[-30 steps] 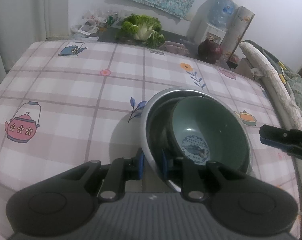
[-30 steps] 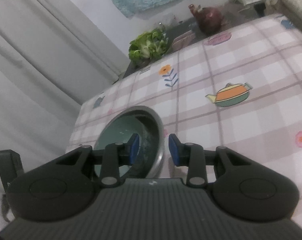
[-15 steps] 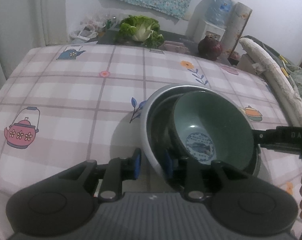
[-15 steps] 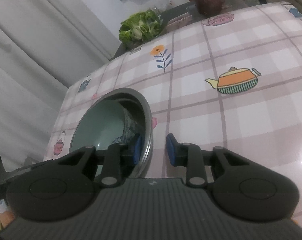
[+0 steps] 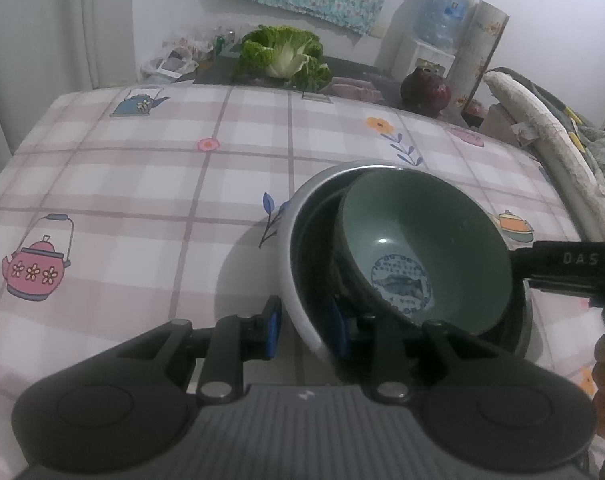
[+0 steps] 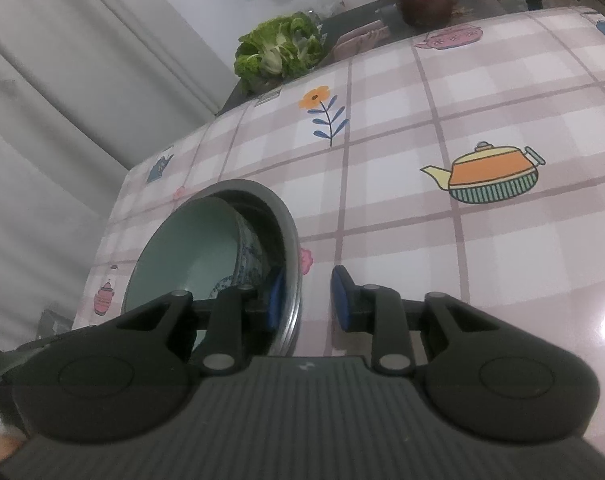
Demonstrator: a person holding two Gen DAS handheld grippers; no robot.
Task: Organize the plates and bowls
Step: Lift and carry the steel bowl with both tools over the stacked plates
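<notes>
Left wrist view: on the checked tablecloth, a steel bowl holds a tilted green bowl. The left gripper straddles the steel rim, jaws closing; right gripper likewise straddles it, unclenched.

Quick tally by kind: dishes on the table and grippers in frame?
Metal bowl: 1
Green bowl: 1
Grippers: 2, left gripper, right gripper
Total: 4
</notes>
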